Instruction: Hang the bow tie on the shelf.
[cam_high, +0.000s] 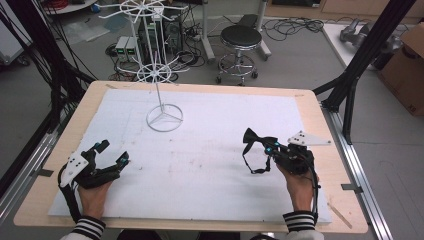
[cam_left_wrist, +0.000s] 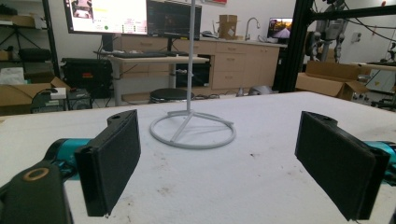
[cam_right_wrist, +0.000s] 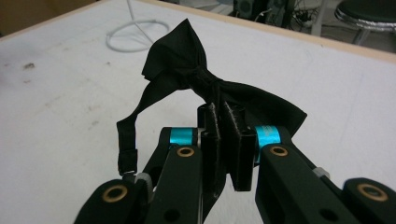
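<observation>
The right gripper (cam_high: 270, 148) pinches a black bow tie (cam_high: 256, 138) tight between its jaws, up off the white mat (cam_high: 210, 150). Its strap (cam_high: 252, 162) hangs down in a loop. The left gripper (cam_high: 111, 152) sits with its jaws wide apart, holding nothing. Farther back stands a white wire rack (cam_high: 160, 75).

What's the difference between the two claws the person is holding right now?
The left claw stands wide open with nothing between its pads, while the right claw is shut on a black bow tie. The left claw rests low over the white mat; the right claw holds the bow tie clear of the mat, its strap dangling. Both are black with blue parts, and each carries a grey three-cornered plate.
</observation>
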